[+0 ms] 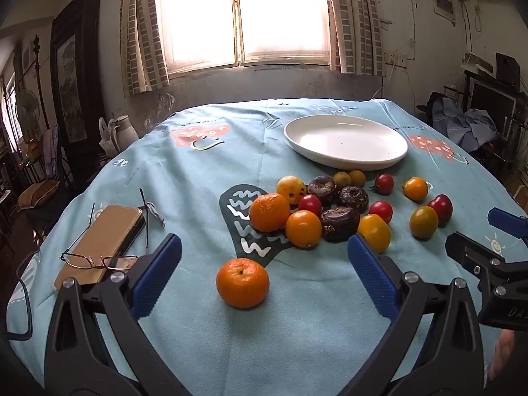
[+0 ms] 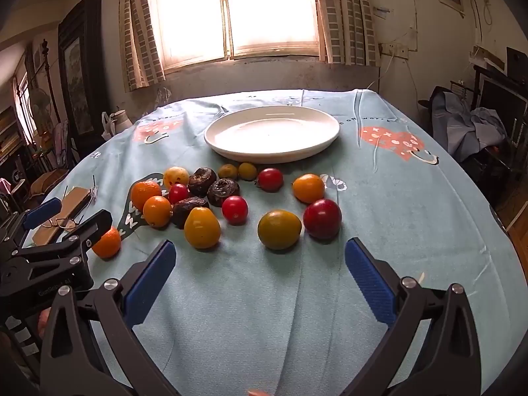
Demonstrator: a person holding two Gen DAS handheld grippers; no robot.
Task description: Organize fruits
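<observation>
I am at the first step: both my left hand-held gripper (image 1: pixel 264 257) and right hand-held gripper (image 2: pixel 260 257) are wide open and empty. The mandarin (image 1: pixel 242 282) lies between my left fingers; the empty plate (image 1: pixel 345 140) waits at one o'clock. Next I must close gently.

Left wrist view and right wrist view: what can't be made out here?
- Left claw, right wrist view: one finger runs off the left edge.
- Nearest mandarin, right wrist view: partly behind that claw.
- Window, both views: overexposed, outside unreadable.
- Right claw, left wrist view: cut by right edge.
</observation>
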